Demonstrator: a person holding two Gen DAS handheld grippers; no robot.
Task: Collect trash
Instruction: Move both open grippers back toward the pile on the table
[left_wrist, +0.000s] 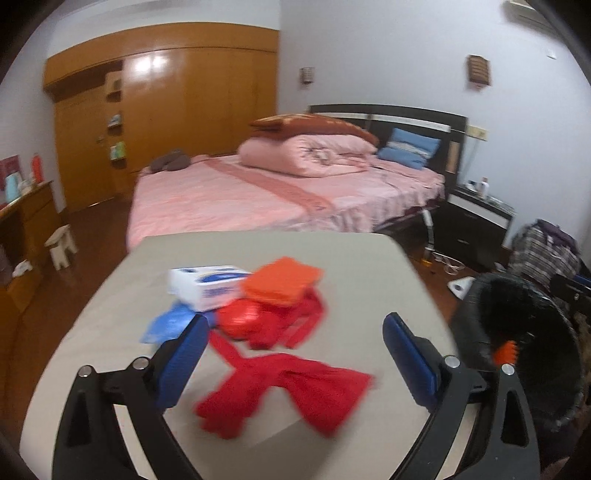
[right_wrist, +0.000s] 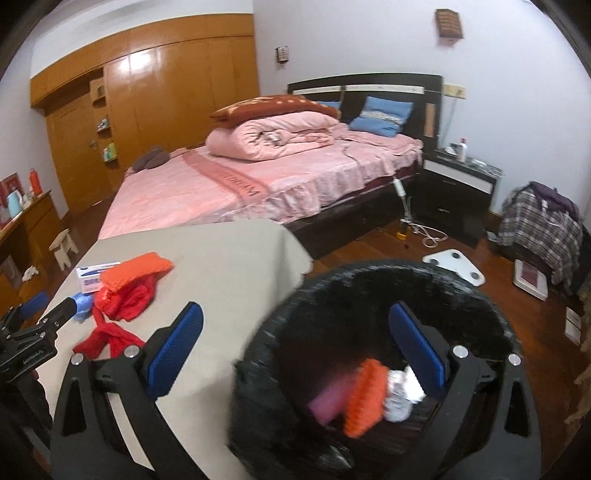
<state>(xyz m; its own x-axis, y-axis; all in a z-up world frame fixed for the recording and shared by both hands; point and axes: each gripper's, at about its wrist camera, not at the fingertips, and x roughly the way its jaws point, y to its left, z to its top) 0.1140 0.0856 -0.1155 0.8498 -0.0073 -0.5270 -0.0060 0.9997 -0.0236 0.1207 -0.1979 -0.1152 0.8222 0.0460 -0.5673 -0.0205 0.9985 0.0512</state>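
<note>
On the grey table (left_wrist: 122, 306) lie a red cloth strip (left_wrist: 288, 391), a crumpled red bag (left_wrist: 258, 321), an orange cloth (left_wrist: 282, 278), a white-blue box (left_wrist: 207, 286) and a blue wrapper (left_wrist: 170, 325). My left gripper (left_wrist: 295, 354) is open just above the red strip, empty. My right gripper (right_wrist: 295, 347) is open over the black trash bin (right_wrist: 295, 295), which holds an orange cloth (right_wrist: 365, 395), something pink and white crumpled trash (right_wrist: 400, 395). The bin also shows in the left wrist view (left_wrist: 532, 306). The left gripper shows in the right wrist view (right_wrist: 70, 308).
A pink bed (right_wrist: 258, 177) stands behind the table. A wooden wardrobe (left_wrist: 166, 110) is at the back left, a dark nightstand (right_wrist: 458, 184) at the right. A scale (right_wrist: 454, 264) and cables lie on the wooden floor beside the bin.
</note>
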